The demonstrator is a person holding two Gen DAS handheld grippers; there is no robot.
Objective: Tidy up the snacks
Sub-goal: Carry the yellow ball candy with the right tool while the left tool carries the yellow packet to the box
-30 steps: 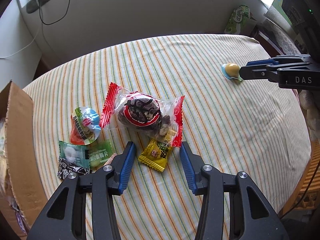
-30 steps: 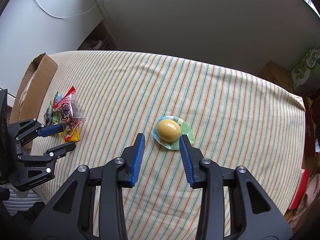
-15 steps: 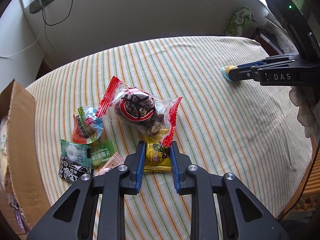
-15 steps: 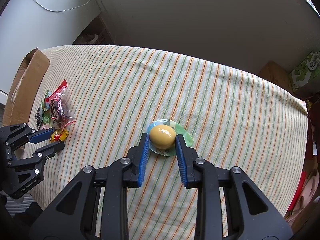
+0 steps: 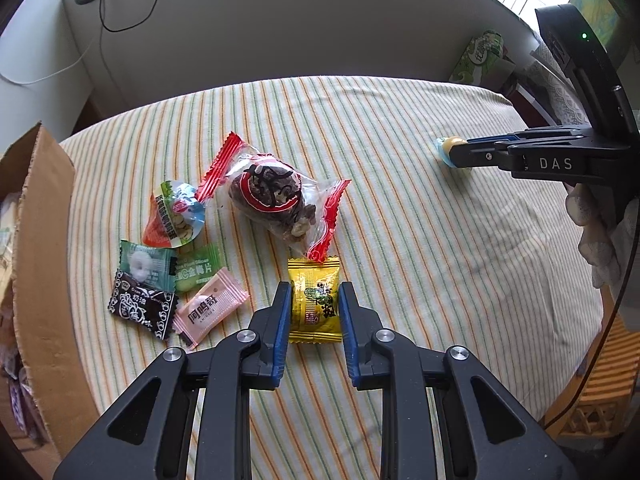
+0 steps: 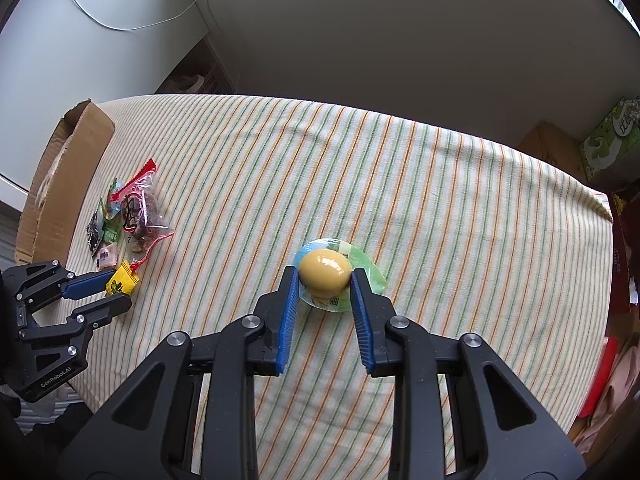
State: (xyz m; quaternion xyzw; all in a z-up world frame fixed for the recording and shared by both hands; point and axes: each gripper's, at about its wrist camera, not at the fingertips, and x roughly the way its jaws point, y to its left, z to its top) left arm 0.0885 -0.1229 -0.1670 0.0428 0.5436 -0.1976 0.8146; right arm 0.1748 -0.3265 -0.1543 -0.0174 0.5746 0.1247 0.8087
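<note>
My left gripper (image 5: 314,294) is shut on a yellow candy packet (image 5: 315,300), held just above the striped tablecloth (image 5: 400,240). My right gripper (image 6: 325,276) is shut on a yellow egg-shaped snack (image 6: 325,273) in a blue-green wrapper. A pile of snacks lies to the left: a clear bag with red ends (image 5: 272,196), a round-lidded cup snack (image 5: 178,216), green packets (image 5: 148,268), a black packet (image 5: 142,308) and a pink packet (image 5: 210,310). The right gripper also shows in the left wrist view (image 5: 460,152), and the left gripper in the right wrist view (image 6: 120,288).
An open cardboard box (image 5: 36,240) stands at the table's left edge, and shows in the right wrist view (image 6: 60,176). A green carton (image 5: 480,56) sits beyond the far right edge. A cable (image 5: 120,8) hangs on the back wall.
Both grippers closed: the left around the yellow candy packet, the right around the egg-shaped snack. The left gripper drew back and turned the packet upright.
</note>
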